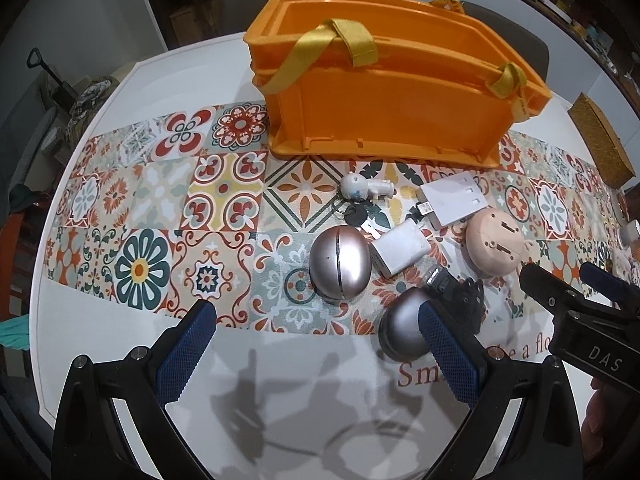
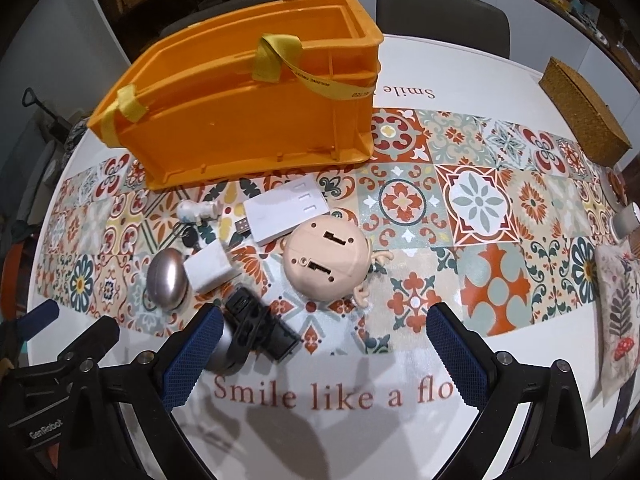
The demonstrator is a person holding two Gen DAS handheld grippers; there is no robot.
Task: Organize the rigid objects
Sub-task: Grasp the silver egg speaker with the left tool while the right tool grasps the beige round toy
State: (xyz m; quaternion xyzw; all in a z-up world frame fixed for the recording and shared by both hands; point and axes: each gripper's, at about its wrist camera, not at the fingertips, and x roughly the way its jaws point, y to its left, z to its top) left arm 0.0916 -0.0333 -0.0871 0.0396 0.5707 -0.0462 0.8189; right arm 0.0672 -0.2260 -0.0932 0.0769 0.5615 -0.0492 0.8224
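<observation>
Orange plastic, the crate (image 1: 384, 92) with yellow straps stands at the back of the tiled tabletop (image 2: 480, 200). Before it lie two silver domes (image 1: 340, 266), two white boxes (image 1: 402, 250), one beige disc (image 2: 326, 264), one white figurine (image 1: 366, 188) and a black gadget (image 2: 260, 330). Left gripper (image 1: 318, 350) and right gripper (image 2: 320, 350) both gape wide, holding nothing. Only the right view shows a woven basket (image 2: 584, 120) whole.
</observation>
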